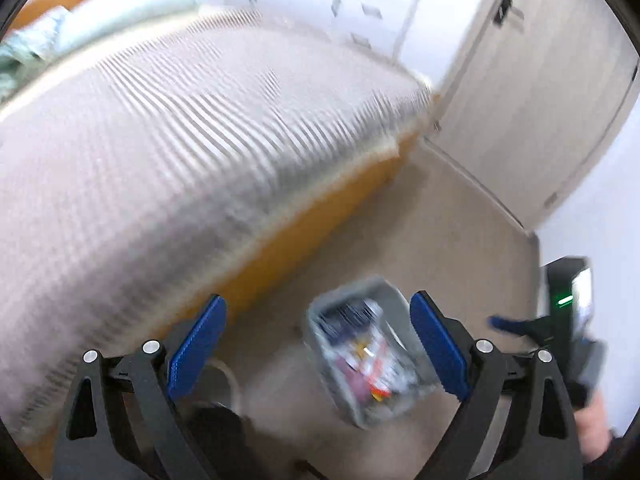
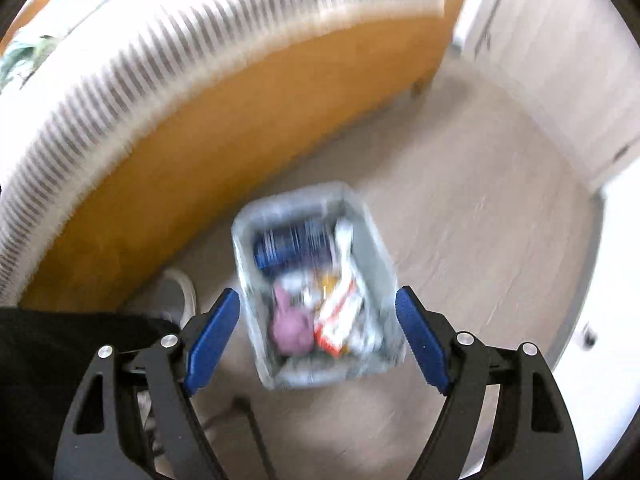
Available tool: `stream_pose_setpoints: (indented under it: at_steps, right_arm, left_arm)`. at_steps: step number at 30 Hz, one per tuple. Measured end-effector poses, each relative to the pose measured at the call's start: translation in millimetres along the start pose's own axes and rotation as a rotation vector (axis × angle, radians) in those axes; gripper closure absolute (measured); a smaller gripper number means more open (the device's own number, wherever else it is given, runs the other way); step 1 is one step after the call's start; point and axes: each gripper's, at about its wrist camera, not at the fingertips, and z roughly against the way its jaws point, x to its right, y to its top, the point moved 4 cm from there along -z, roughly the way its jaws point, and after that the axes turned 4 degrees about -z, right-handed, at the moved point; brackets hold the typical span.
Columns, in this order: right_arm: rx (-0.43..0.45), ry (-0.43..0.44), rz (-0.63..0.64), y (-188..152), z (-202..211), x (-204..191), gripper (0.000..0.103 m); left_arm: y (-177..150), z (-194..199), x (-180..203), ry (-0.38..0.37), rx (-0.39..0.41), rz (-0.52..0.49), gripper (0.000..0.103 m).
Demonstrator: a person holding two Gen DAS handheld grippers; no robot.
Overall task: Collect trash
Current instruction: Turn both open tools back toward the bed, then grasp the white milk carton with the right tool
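A grey rectangular bin (image 2: pixel 372 248) stands on the floor beside the bed, blurred by motion. Inside it lie a dark blue can (image 2: pixel 292 246), a crumpled pink-purple piece (image 2: pixel 292 330), and a red-and-white wrapper (image 2: pixel 340 320). My right gripper (image 2: pixel 318 336) hangs well above the bin, jaws wide, nothing between the blue pads. The same bin (image 1: pixel 320 316) shows low in the left wrist view, on the floor far below my left gripper (image 1: pixel 318 346), which is open and holds nothing. The other gripper's black body (image 1: pixel 568 308) with a green light shows at the right edge.
A bed with a striped grey cover (image 1: pixel 180 128) and orange wooden side (image 2: pixel 200 152) fills the left. Pale cupboard doors (image 1: pixel 536 92) stand at the right. Light wood floor (image 2: pixel 480 208) lies around the bin. A white shoe (image 2: pixel 180 292) and dark trouser leg (image 2: pixel 60 344) are at lower left.
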Motion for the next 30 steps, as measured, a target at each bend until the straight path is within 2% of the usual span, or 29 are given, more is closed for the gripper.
stream_pose_setpoints:
  at_steps: [3, 6, 7, 8, 10, 14, 16, 17, 18, 20, 23, 25, 28, 30]
  right_arm:
    - [0.160, 0.016, 0.044, 35, 54, -31, 0.026]
    - [0.290, 0.081, 0.074, 61, 95, -76, 0.026]
    - [0.320, 0.106, 0.085, 68, 104, -91, 0.025]
    - [0.349, 0.139, 0.101, 74, 111, -112, 0.021]
    - [0.384, 0.188, 0.136, 82, 119, -154, 0.020]
    - [0.358, 0.282, 0.243, 88, 111, -259, 0.020]
    - [0.325, 0.343, 0.314, 86, 106, -325, 0.020]
    - [0.319, 0.363, 0.335, 85, 104, -347, 0.020]
    - [0.307, 0.379, 0.367, 84, 101, -378, 0.020]
    - [0.287, 0.405, 0.433, 86, 99, -445, 0.020]
    - [0.292, 0.462, 0.495, 93, 110, -528, 0.020]
    - [0.314, 0.494, 0.542, 100, 117, -585, 0.020]
    - [0.345, 0.455, 0.580, 114, 109, -671, 0.020]
    - [0.320, 0.429, 0.593, 124, 91, -722, 0.020]
  left_arm:
    - [24, 55, -41, 0.089, 0.121, 0.024, 0.013]
    - [41, 120, -103, 0.144, 0.267, 0.116, 0.007]
    - [43, 144, -134, 0.179, 0.321, 0.157, 0.007]
    - [43, 156, -152, 0.201, 0.345, 0.172, 0.007]
    - [40, 181, -199, 0.271, 0.382, 0.196, 0.007]
    - [9, 229, -327, 0.583, 0.408, 0.392, 0.007]
    - [-19, 246, -388, 0.737, 0.355, 0.577, 0.007]
    - [-37, 253, -417, 0.776, 0.337, 0.700, 0.007]
    - [-52, 259, -440, 0.751, 0.352, 0.798, 0.007]
    - [-64, 269, -471, 0.692, 0.378, 0.879, 0.007]
    - [-83, 284, -510, 0.701, 0.396, 0.949, 0.007]
    - [-98, 290, -534, 0.671, 0.412, 1.026, 0.007]
    - [-121, 289, -556, 0.580, 0.434, 1.144, 0.007]
    - [-128, 280, -564, 0.531, 0.434, 1.162, 0.007]
